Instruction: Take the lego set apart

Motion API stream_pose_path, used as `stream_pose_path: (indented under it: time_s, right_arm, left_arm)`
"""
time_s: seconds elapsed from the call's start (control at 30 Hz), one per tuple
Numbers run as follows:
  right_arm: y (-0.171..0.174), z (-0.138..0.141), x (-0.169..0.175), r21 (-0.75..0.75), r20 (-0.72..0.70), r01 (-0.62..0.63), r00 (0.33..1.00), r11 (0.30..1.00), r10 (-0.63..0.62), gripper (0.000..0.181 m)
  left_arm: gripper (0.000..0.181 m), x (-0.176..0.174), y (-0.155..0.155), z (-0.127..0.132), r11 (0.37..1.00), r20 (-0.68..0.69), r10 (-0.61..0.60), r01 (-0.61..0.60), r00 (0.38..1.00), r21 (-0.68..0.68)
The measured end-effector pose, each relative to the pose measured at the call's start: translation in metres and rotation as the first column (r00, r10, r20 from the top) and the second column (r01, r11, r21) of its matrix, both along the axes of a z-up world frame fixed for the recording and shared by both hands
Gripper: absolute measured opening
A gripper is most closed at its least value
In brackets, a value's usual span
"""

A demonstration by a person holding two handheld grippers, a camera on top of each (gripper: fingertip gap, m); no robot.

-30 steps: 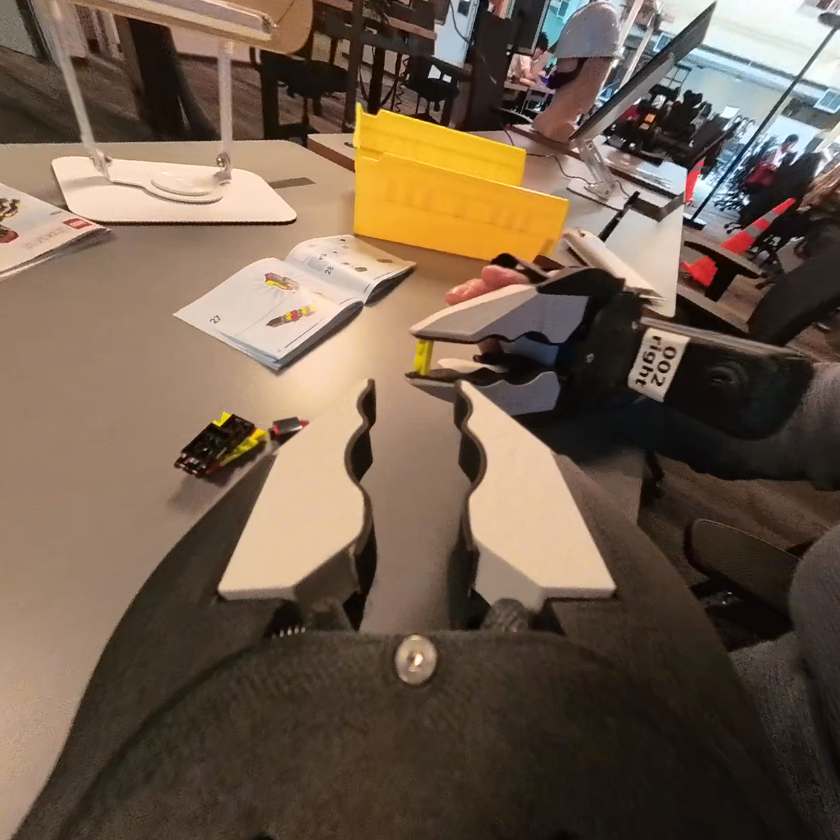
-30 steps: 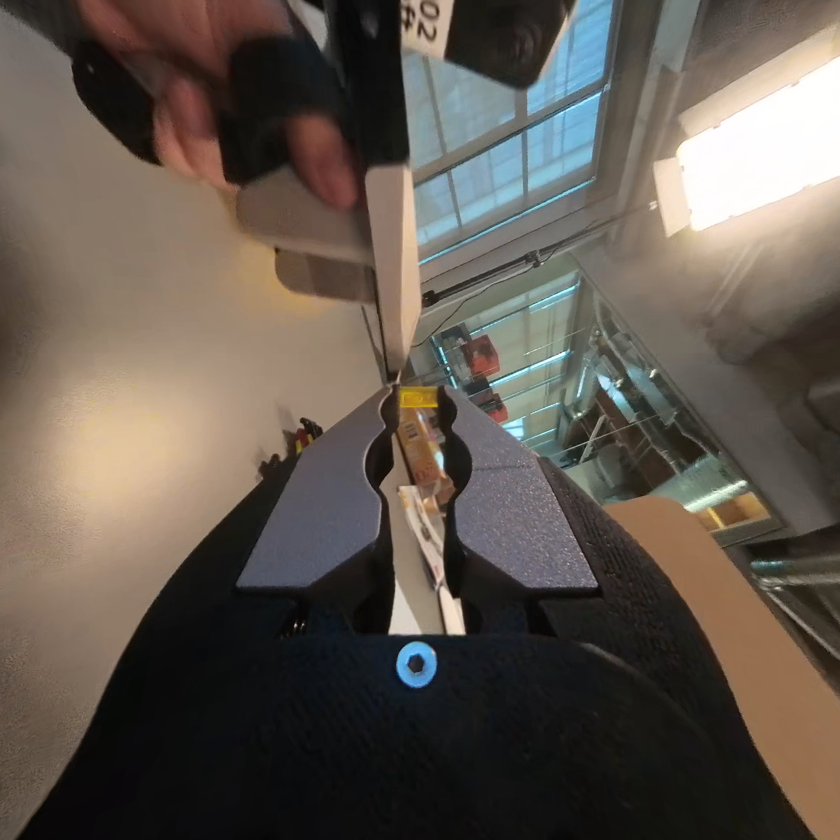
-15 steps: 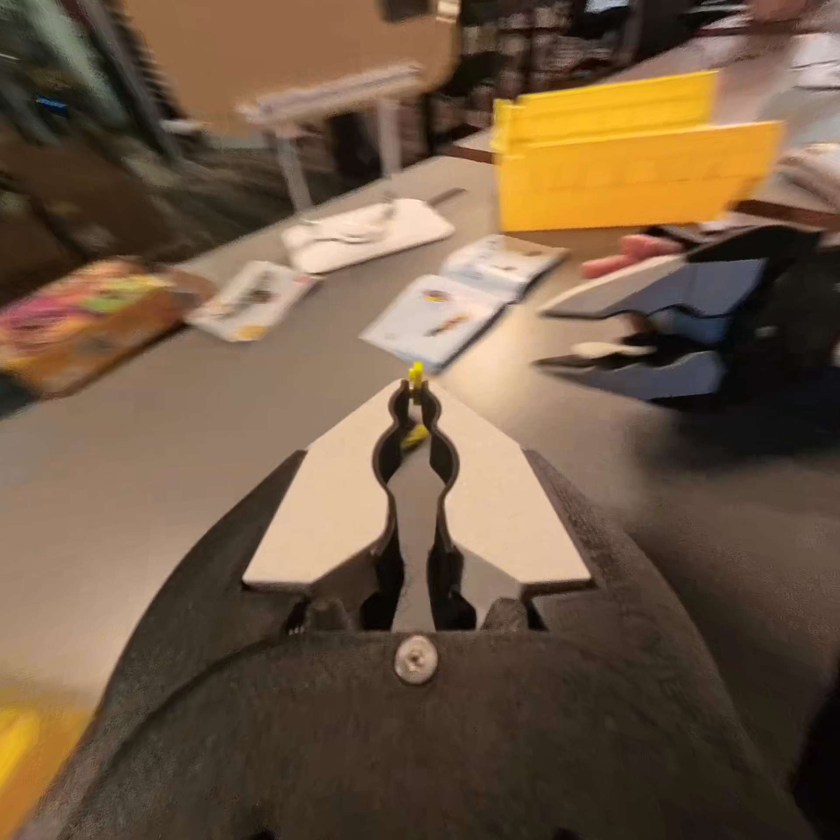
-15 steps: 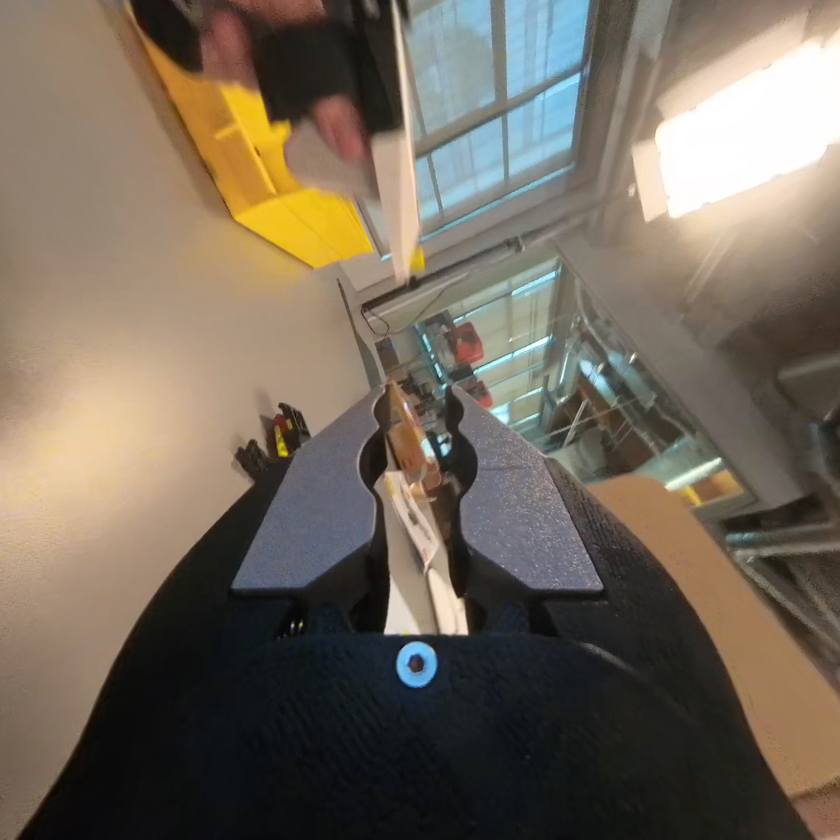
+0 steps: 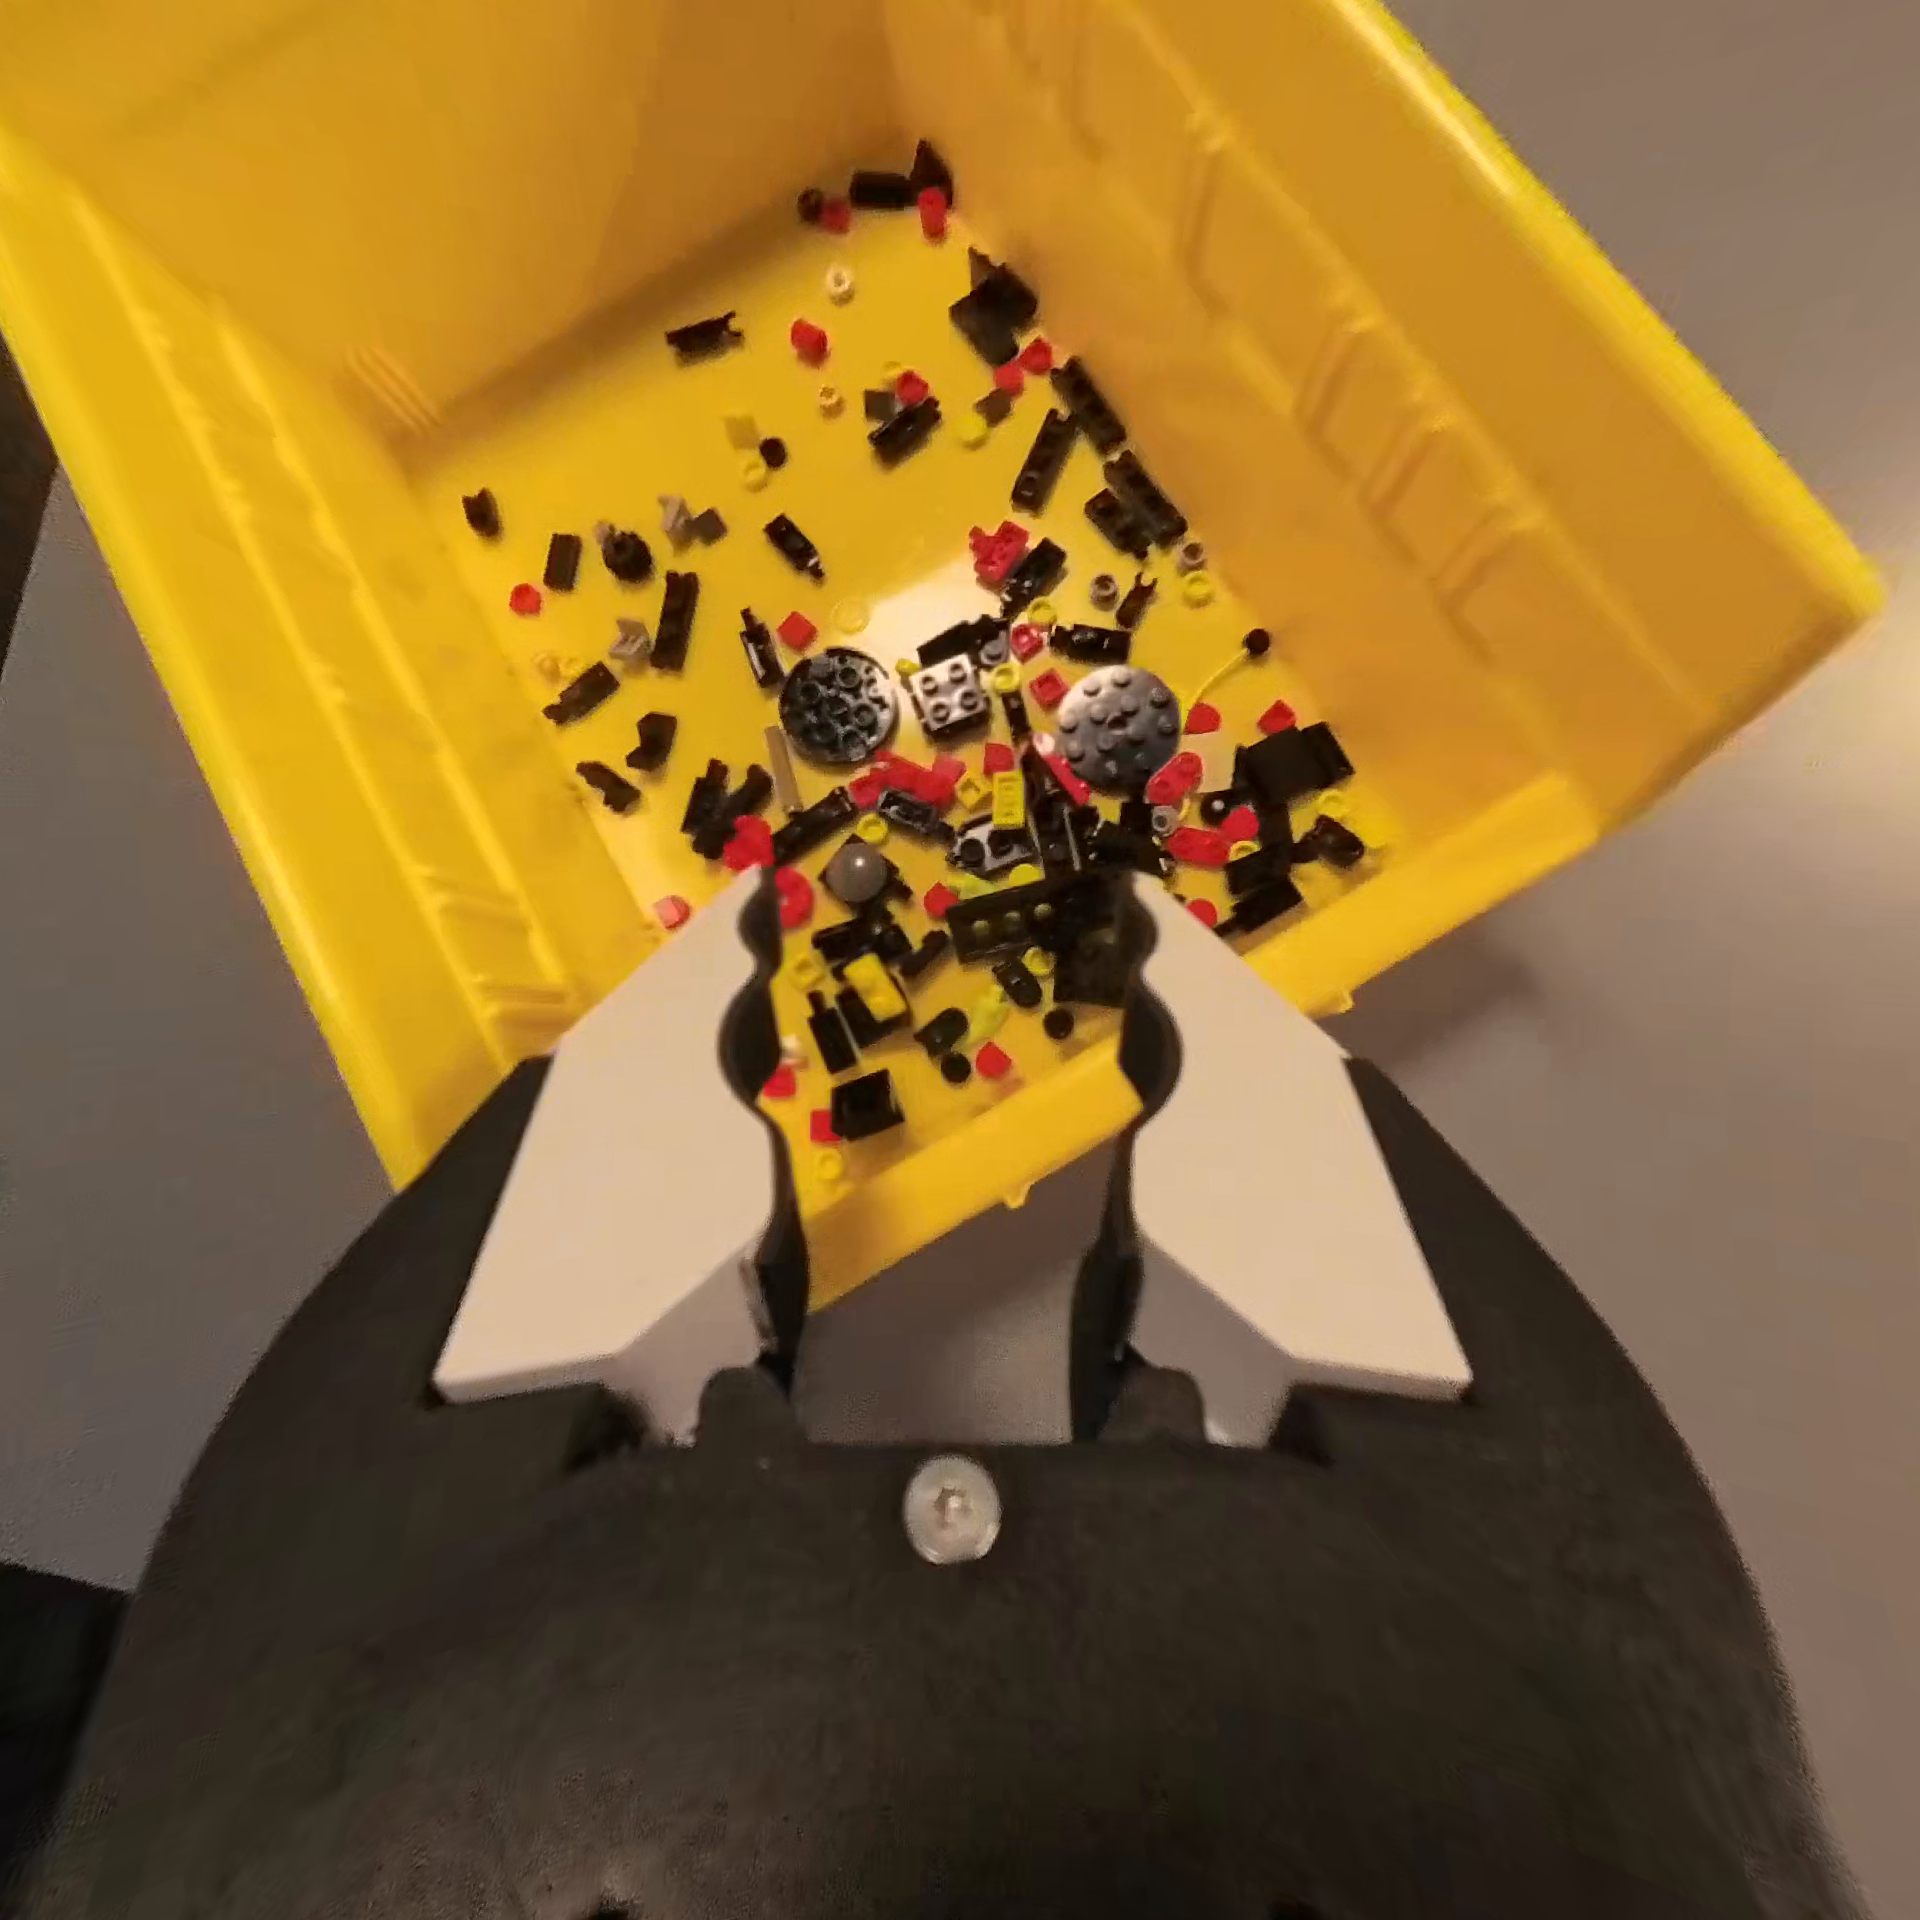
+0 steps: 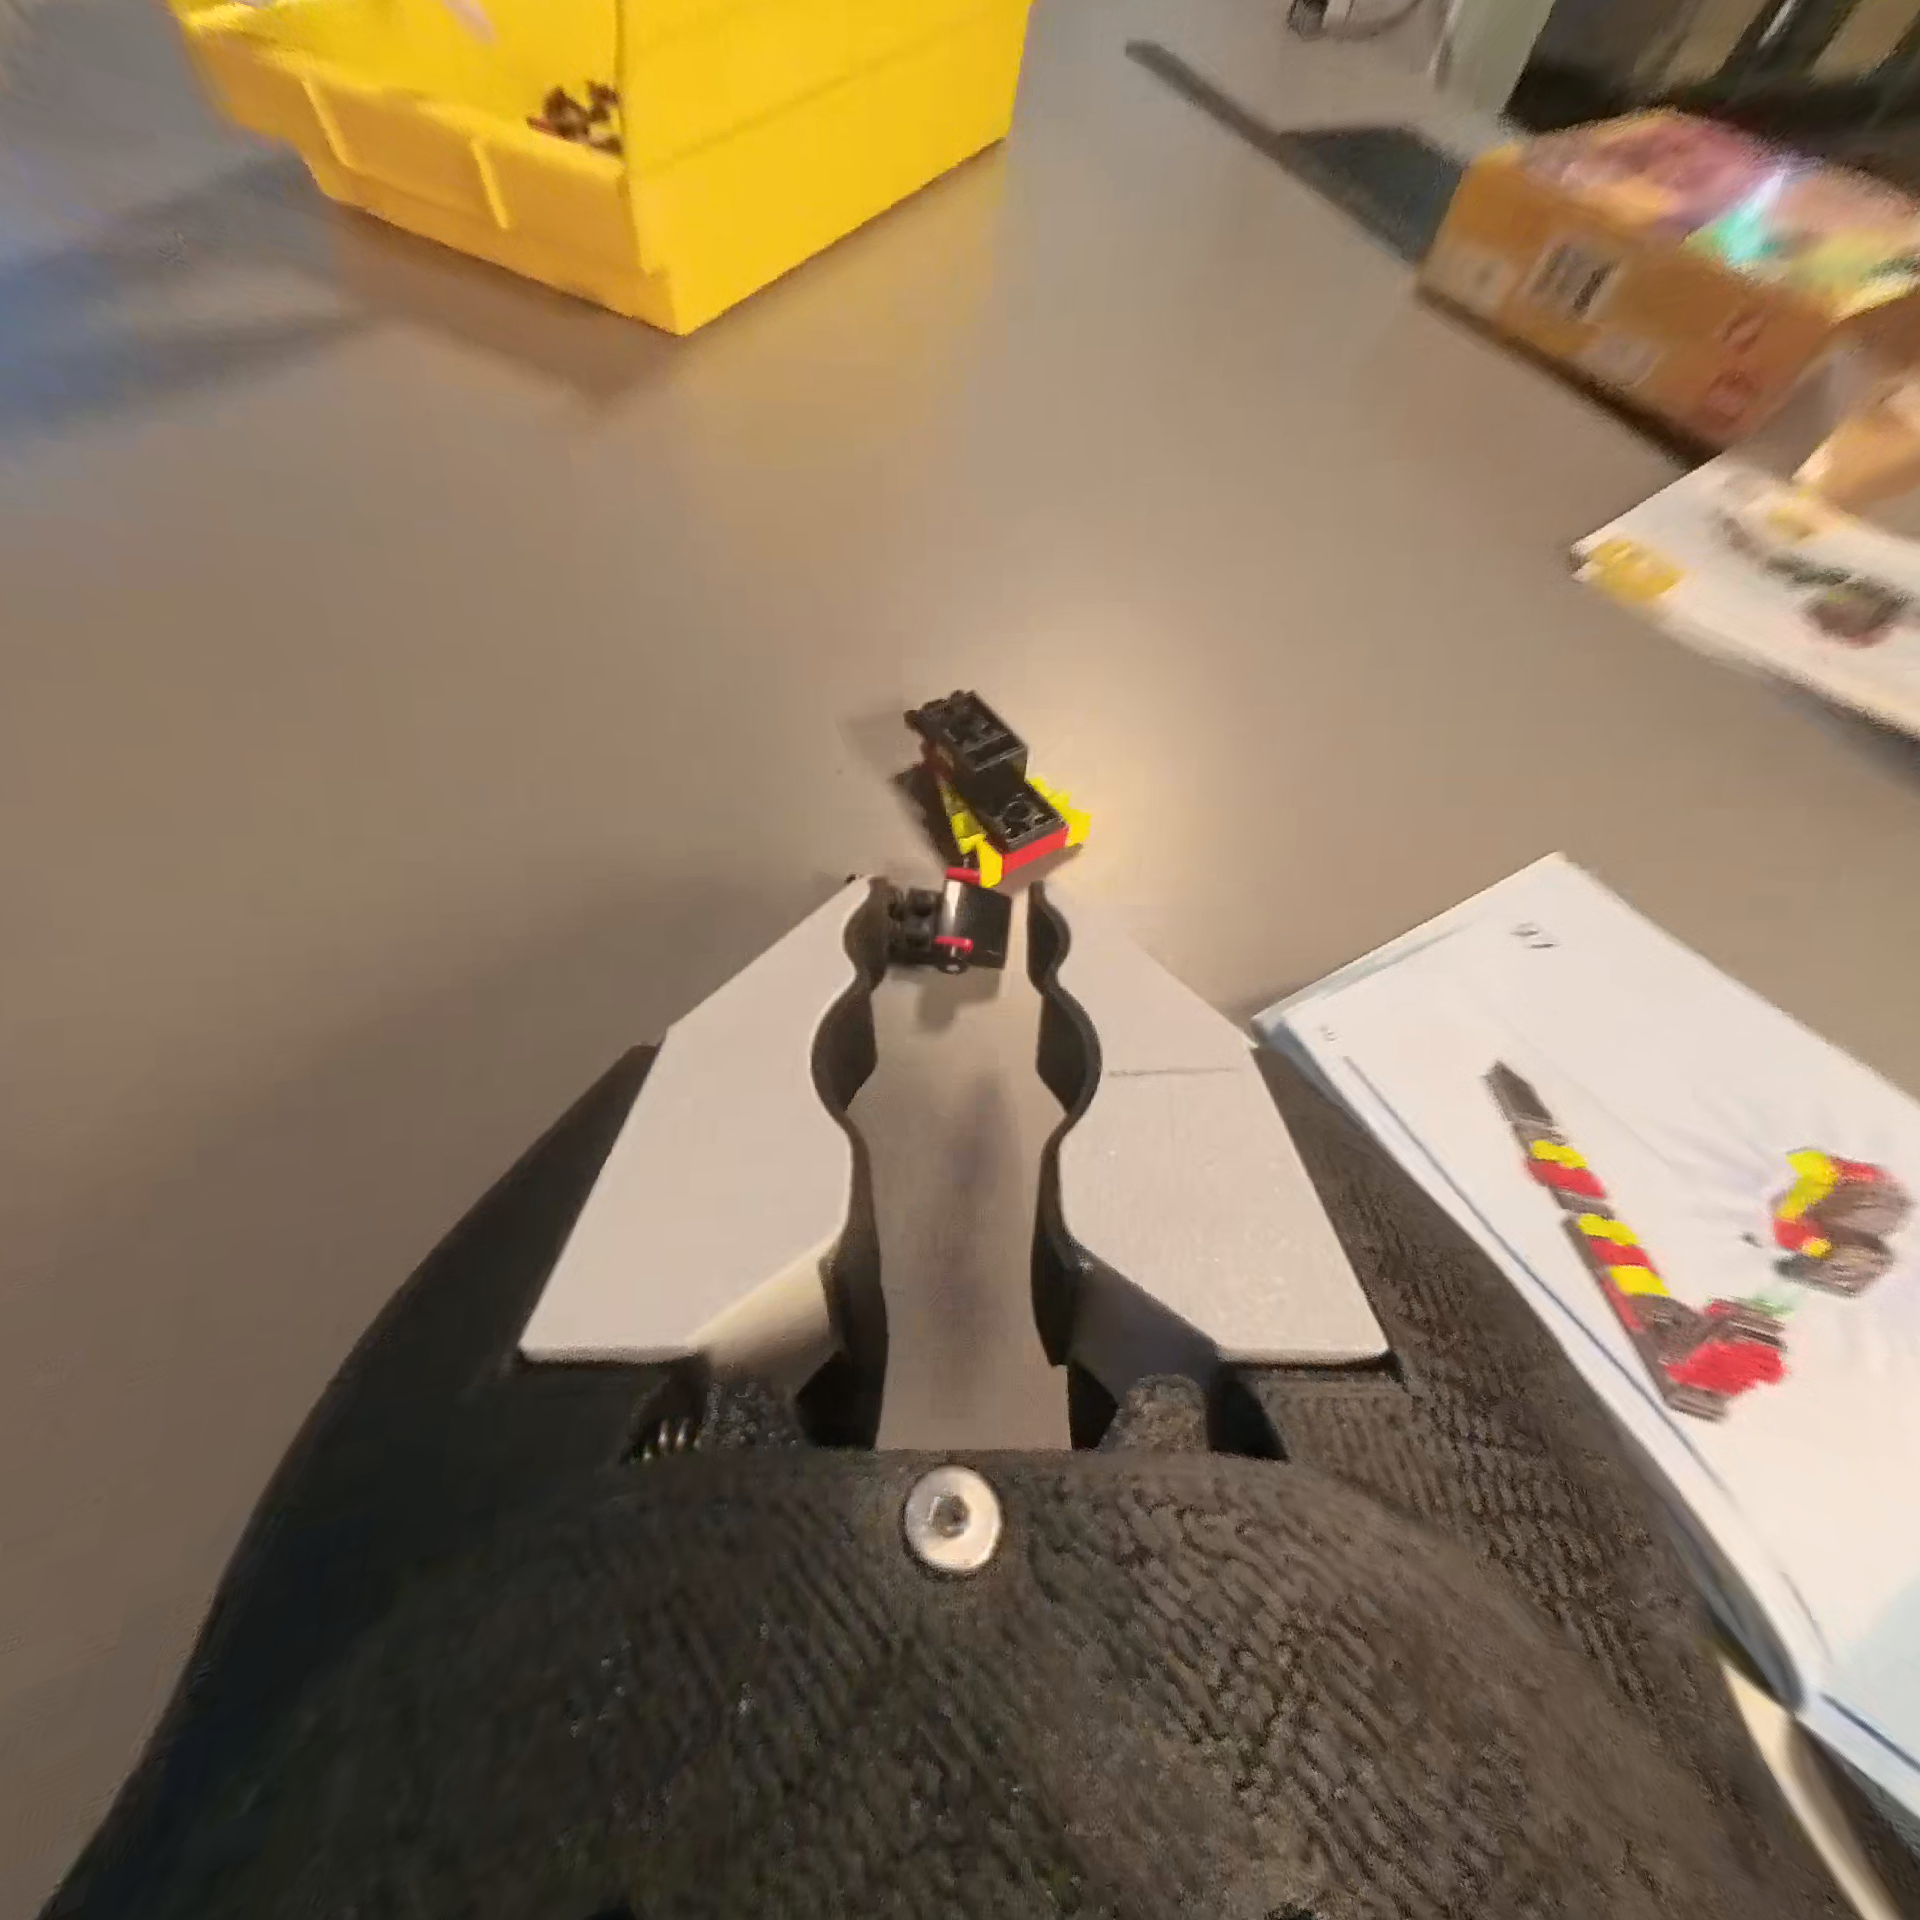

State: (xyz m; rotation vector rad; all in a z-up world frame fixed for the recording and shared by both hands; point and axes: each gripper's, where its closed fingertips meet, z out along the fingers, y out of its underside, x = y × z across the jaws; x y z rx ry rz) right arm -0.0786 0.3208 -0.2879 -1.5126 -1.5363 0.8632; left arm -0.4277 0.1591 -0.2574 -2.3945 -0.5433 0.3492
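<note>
The grey tabletop (image 6: pixel 520 623) carries everything, and its layout suits sorting work: a yellow bin (image 5: pixel 312 644) stands toward the far left corner as seen from the right wrist view, well apart from the working area, so that freed parts have one place to land. Seen from above in the left wrist view, the bin's floor holds a scatter of loose pieces (image 5: pixel 935 727), black, red, yellow and grey, thickest toward its near wall; judged from this, most of the set is already taken apart. A cardboard box (image 6: pixel 1662 239) lies blurred along the far right edge, with a leaflet (image 6: pixel 1766 613) just nearer. An open booklet (image 6: pixel 1558 1195) rests at the near right edge, probably kept open for reference. The left gripper (image 5: pixel 951 894) hangs over the bin's near wall with its fingers spread wide and nothing between them, a pose fit for letting a part drop. The right gripper (image 6: pixel 940 899) sits low over the tabletop's middle, likewise released, its tips bracketing a small black and red piece (image 6: pixel 951 920) without visibly touching it, apparently lined up for a pickup. Just beyond lies the remaining lego chunk (image 6: pixel 997 805), black, yellow and red, tilted on its side and not yet separated.
</note>
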Motion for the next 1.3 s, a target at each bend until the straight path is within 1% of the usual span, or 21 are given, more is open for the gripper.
stream_pose_path:
  time_s: [0.07,0.13,0.23,0.3,0.37,0.4,0.43,0.47,0.53,0.57,0.63,0.67,0.73,0.8,0.87,0.9,0.97,1.07,1.17,1.27,1.3]
  right_arm:
    - [0.001,-0.010,-0.002,-0.058,0.063,0.000,0.998,0.998,0.004,0.028]
    - [0.004,-0.016,-0.004,-0.081,0.099,0.017,0.995,0.997,-0.009,0.031]
    - [0.008,-0.020,-0.009,-0.084,0.128,0.040,0.991,0.996,-0.029,0.029]
    - [0.007,-0.025,-0.011,-0.083,0.160,0.040,0.987,0.996,-0.026,0.014]
    - [0.007,-0.025,-0.012,-0.085,0.161,0.042,0.987,0.996,-0.028,0.013]
    - [0.008,-0.024,-0.011,-0.087,0.152,0.048,0.988,0.995,-0.034,0.008]
    - [0.009,-0.015,-0.012,-0.082,0.098,0.046,0.994,0.996,-0.038,0.000]
    - [0.010,-0.005,-0.012,-0.073,0.032,0.047,0.999,0.996,-0.044,0.000]
    - [0.013,0.009,-0.008,-0.084,-0.064,0.046,0.997,0.995,-0.051,0.000]
    - [0.014,0.014,-0.005,-0.098,-0.096,0.046,0.994,0.994,-0.055,0.000]
    - [0.018,0.016,0.000,-0.114,-0.116,0.050,0.991,0.992,-0.063,0.000]
    - [0.019,0.016,0.003,-0.110,-0.110,0.044,0.992,0.993,-0.056,0.000]
    - [0.016,0.013,0.006,-0.101,-0.094,0.018,0.995,0.995,-0.028,0.001]
    - [0.010,0.006,0.007,-0.129,-0.048,-0.020,0.999,0.991,0.013,0.018]
    - [0.005,-0.005,0.008,-0.176,0.019,-0.043,0.999,0.984,0.047,0.032]
    - [0.004,-0.009,0.007,-0.185,0.044,-0.046,0.998,0.982,0.055,0.037]
    - [0.002,-0.014,0.003,-0.186,0.076,-0.074,0.993,0.980,0.090,0.045]
    - [0.006,-0.017,-0.004,-0.189,0.096,-0.102,0.988,0.977,0.122,0.053]
    - [0.009,-0.022,-0.009,-0.221,0.123,-0.115,0.982,0.968,0.145,0.050]
    - [0.010,-0.029,-0.010,-0.195,0.174,-0.106,0.975,0.975,0.140,0.038]
    - [0.011,-0.030,-0.010,-0.165,0.187,-0.101,0.973,0.981,0.132,0.028]
  left_arm:
    - [0.071,0.004,0.005,0.009,0.999,-0.018,-0.005,0.005,1.000,0.044]
    - [0.071,0.024,0.017,0.030,0.987,-0.106,-0.060,0.075,0.993,0.146]
    - [0.069,0.092,0.045,0.058,0.912,-0.235,-0.240,0.301,0.942,0.279]
    - [0.064,0.155,0.065,0.063,0.804,-0.276,-0.407,0.485,0.871,0.344]
    - [0.061,0.226,0.079,0.054,0.657,-0.223,-0.599,0.631,0.769,0.412]
    - [0.061,0.260,0.084,0.047,0.582,-0.163,-0.684,0.667,0.711,0.465]
    - [0.060,0.288,0.089,0.040,0.531,-0.093,-0.741,0.666,0.665,0.524]
    - [0.058,0.310,0.095,0.030,0.504,-0.021,-0.783,0.653,0.622,0.566]
    - [0.056,0.335,0.108,0.010,0.522,0.103,-0.802,0.608,0.588,0.598]
    - [0.055,0.340,0.115,0.002,0.542,0.145,-0.796,0.584,0.588,0.604]
    - [0.055,0.349,0.125,-0.006,0.549,0.214,-0.806,0.562,0.551,0.619]
    - [0.053,0.351,0.129,-0.011,0.558,0.234,-0.808,0.575,0.540,0.599]
    - [0.044,0.348,0.136,-0.025,0.561,0.192,-0.815,0.660,0.547,0.499]
    - [0.035,0.351,0.138,-0.037,0.519,0.138,-0.851,0.767,0.507,0.377]
    - [0.035,0.342,0.143,-0.053,0.532,0.100,-0.846,0.818,0.523,0.218]
    - [0.037,0.339,0.146,-0.057,0.537,0.085,-0.843,0.826,0.531,0.173]
    - [0.041,0.338,0.151,-0.063,0.535,0.095,-0.845,0.834,0.527,0.137]
    - [0.043,0.341,0.152,-0.063,0.507,0.116,-0.861,0.848,0.495,0.152]
    - [0.043,0.340,0.146,-0.063,0.459,0.114,-0.888,0.871,0.445,0.176]
    - [0.042,0.335,0.140,-0.063,0.422,0.079,-0.906,0.885,0.415,0.195]
    - [0.042,0.334,0.138,-0.064,0.400,0.052,-0.916,0.896,0.398,0.190]
